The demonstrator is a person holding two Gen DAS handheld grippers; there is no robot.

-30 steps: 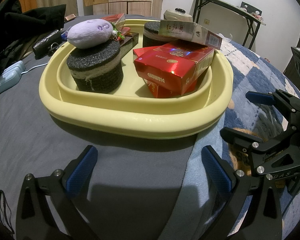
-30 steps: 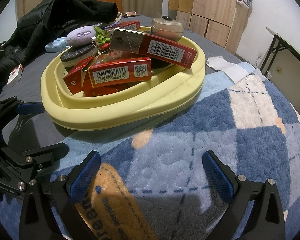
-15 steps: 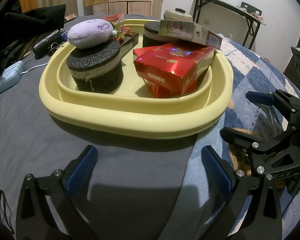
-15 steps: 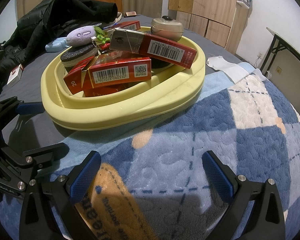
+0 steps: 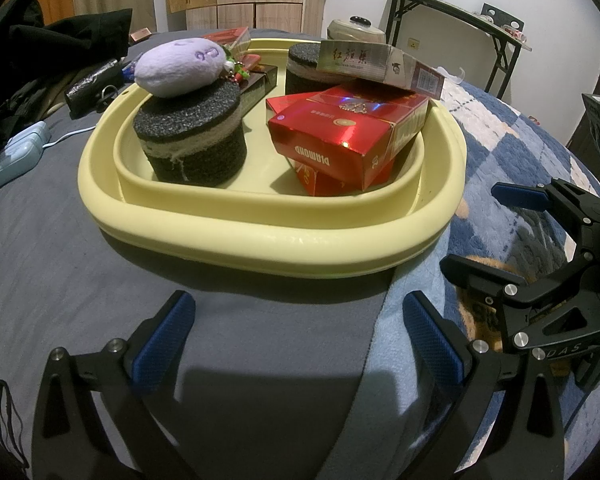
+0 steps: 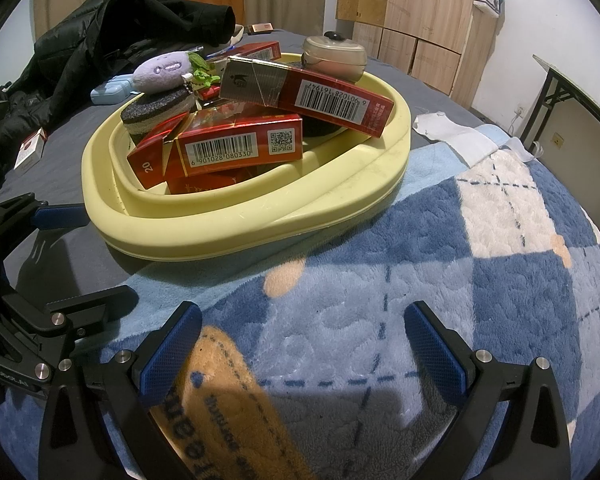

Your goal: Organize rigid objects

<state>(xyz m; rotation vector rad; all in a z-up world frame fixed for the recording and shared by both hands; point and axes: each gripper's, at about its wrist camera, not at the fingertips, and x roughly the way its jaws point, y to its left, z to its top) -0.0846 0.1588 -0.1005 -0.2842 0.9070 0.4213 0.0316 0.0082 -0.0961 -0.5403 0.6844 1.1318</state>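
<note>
A pale yellow basin (image 5: 260,236) (image 6: 236,236) sits on the bed ahead of both grippers. Inside it lie red cigarette cartons (image 5: 348,136) (image 6: 236,144), a longer silver-and-red carton (image 5: 380,64) (image 6: 308,88) resting across the top, two round black foam blocks (image 5: 192,140) (image 6: 156,110) and a purple plush toy (image 5: 180,66) (image 6: 160,70) on one block. My left gripper (image 5: 300,344) is open over grey sheet, short of the basin's near rim. My right gripper (image 6: 304,352) is open over the blue checked blanket, also short of the basin. Each gripper shows at the edge of the other's view.
A black jacket (image 6: 112,24) lies at the back left. A light blue case (image 5: 16,156) and a small cigarette pack (image 6: 30,152) rest on the grey sheet to the left. A round beige container (image 6: 334,58) stands behind the basin. A white cloth (image 6: 452,136) lies to the right.
</note>
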